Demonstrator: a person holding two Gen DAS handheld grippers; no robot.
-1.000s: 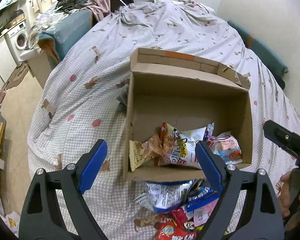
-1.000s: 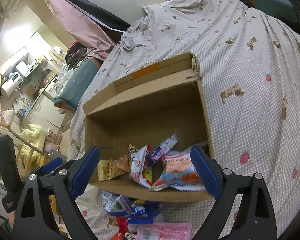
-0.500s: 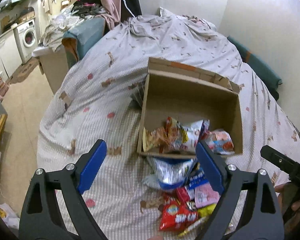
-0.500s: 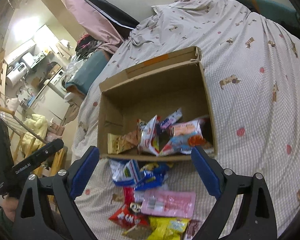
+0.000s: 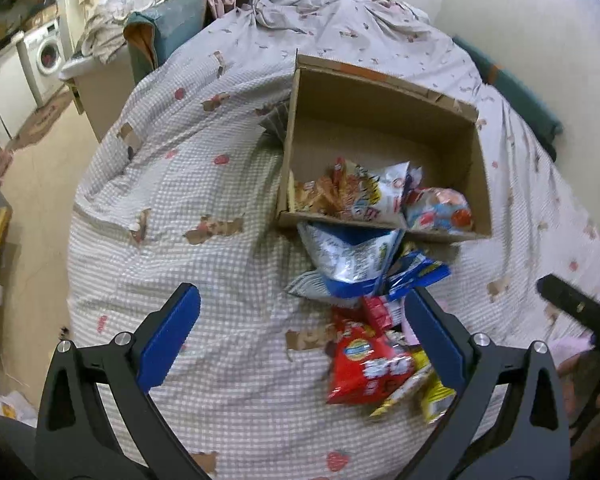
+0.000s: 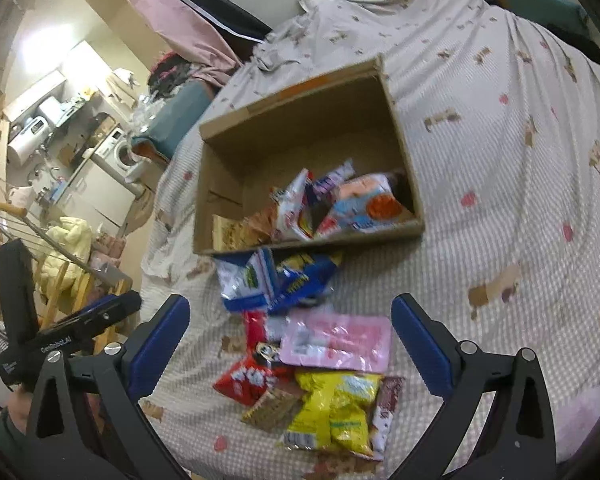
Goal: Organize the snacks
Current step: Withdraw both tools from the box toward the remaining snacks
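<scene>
An open cardboard box [image 5: 384, 92] [image 6: 300, 120] sits on the bed with several snack packets along its near wall. A loose pile lies in front of it: a blue-and-white bag [image 5: 352, 260] [image 6: 276, 276], a red bag [image 5: 364, 364] [image 6: 248, 380], a pink packet [image 6: 336, 340] and a yellow bag [image 6: 336, 408]. My left gripper [image 5: 300, 340] is open and empty, above the bed left of the pile. My right gripper [image 6: 290, 348] is open and empty, over the pile.
The checked bedspread [image 5: 188, 184] covers the bed. A washing machine [image 5: 46, 52] and cluttered counters stand at the far left. A wall runs along the bed's right side. A drying rack [image 6: 40, 240] stands left of the bed.
Both grippers have pulled back and up from the box, so the loose snack pile in front of it has come into view. Both stay open and empty.
</scene>
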